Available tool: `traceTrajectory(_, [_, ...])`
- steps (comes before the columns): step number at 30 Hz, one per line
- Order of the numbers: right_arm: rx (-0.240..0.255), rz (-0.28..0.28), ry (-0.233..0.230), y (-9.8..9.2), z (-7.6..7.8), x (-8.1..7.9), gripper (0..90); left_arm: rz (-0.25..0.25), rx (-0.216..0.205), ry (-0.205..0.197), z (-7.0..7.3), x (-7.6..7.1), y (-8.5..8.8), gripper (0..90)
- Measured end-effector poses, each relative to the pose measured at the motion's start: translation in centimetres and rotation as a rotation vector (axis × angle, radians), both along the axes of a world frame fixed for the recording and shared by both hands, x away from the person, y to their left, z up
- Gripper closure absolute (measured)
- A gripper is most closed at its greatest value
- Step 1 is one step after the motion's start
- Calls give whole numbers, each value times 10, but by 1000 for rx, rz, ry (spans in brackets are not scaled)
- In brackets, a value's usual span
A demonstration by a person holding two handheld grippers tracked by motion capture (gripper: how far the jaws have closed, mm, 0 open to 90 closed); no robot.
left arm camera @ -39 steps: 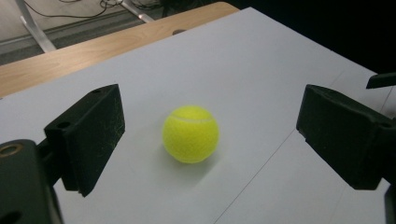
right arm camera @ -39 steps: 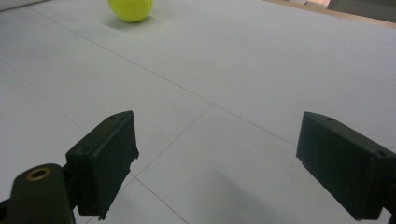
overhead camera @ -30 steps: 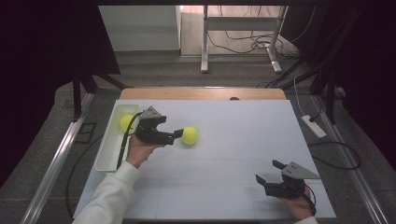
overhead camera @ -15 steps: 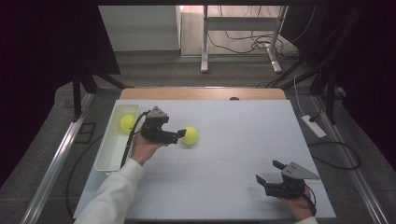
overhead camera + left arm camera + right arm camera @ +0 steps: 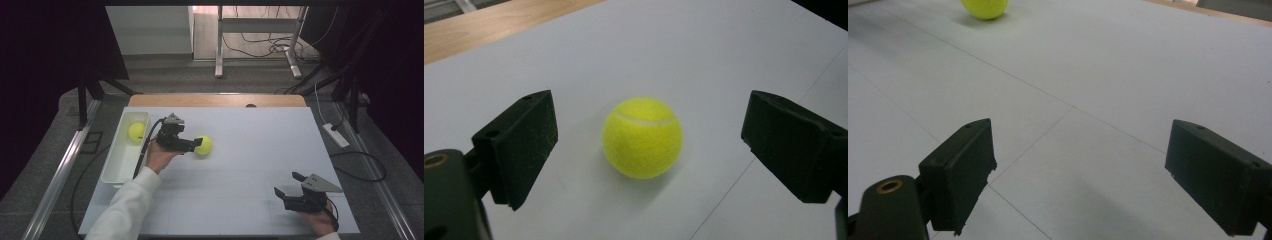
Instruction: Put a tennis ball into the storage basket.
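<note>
A yellow tennis ball [image 5: 203, 145] lies on the white table top [image 5: 260, 145], left of centre. My left gripper [image 5: 194, 145] reaches it from the left, level with the table. In the left gripper view the ball [image 5: 642, 137] sits between the wide open jaws of that gripper [image 5: 651, 127], with a gap on each side. My right gripper [image 5: 286, 184] rests near the front right of the table, open, with nothing between its fingers [image 5: 1078, 155]. The right gripper view has the same ball [image 5: 985, 7] far off at its top edge.
A white tray [image 5: 116, 165] stands along the table's left edge with a second tennis ball [image 5: 136, 131] at its far end. A wooden strip [image 5: 215, 100] runs along the table's back. A power strip [image 5: 336, 135] lies on the floor to the right.
My left gripper has slid right and slightly lower, so its open jaws now flank the ball. The ball and the right gripper have stayed put.
</note>
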State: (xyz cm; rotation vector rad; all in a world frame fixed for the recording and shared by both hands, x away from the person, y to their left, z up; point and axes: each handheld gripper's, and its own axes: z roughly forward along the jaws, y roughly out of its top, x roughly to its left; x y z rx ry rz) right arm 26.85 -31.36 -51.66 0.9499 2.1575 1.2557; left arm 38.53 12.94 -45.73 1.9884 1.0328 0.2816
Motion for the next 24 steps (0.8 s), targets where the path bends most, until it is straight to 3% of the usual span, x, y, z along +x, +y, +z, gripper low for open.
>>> traceTrajectory(2, [1, 0, -1, 0, 0, 0, 123, -7, -13, 13, -2, 2, -1, 85])
traceTrajectory(9, [5, 1, -1, -1, 0, 0, 123, -14, 19, 11, -8, 4, -8, 83])
traceTrajectory(24, [2, 4, 2, 0, -1, -1, 122, -8, 25, 53, -23, 15, -16, 79])
